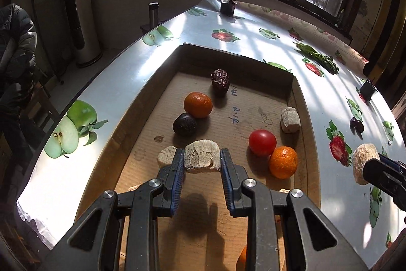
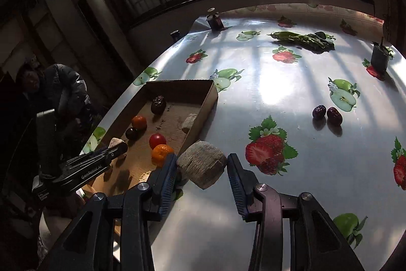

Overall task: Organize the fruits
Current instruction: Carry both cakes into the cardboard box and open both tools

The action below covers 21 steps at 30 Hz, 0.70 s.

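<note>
Three dates [image 2: 158,104], one tomato [image 2: 157,140], one cardboard box [image 2: 206,103]

My black grippers carry blue finger pads [image 1: 179,170]; the brown cardboard tray [image 1: 302,103] holds orange tangerines [image 1: 198,104], a red tomato [image 1: 262,142], on a white tablecloth [image 2: 266,83] printed with strawberries and green apples.

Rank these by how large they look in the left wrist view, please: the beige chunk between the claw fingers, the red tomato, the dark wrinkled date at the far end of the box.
1. Beige chunk, though it is nearest the camera, which flatters it.
2. Red tomato.
3. Dark wrinkled date, the farthest one, so its true size is unsure.
</note>
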Each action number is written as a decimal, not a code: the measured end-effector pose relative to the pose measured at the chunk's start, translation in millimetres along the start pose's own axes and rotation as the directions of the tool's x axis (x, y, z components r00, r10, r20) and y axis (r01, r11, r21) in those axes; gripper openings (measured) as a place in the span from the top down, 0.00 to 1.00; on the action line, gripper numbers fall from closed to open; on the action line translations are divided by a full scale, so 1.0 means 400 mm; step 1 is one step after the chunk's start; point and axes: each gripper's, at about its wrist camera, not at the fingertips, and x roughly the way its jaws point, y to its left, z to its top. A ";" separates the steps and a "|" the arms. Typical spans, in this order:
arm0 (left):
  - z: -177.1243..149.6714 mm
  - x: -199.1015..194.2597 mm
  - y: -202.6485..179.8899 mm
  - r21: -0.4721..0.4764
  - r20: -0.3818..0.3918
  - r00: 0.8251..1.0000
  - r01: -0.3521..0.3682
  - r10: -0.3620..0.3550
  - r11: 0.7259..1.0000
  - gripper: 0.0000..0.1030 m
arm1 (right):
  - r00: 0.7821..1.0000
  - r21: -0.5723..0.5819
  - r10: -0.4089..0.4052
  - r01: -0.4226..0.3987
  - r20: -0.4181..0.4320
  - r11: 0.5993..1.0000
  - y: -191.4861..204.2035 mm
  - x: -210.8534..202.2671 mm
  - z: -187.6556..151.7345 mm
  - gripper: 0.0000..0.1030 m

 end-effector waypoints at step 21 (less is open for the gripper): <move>0.009 -0.009 0.082 -0.083 0.018 0.999 -0.034 0.036 0.996 0.62 | 0.998 -0.230 -0.009 -0.004 -0.056 0.973 0.198 0.183 -0.056 0.49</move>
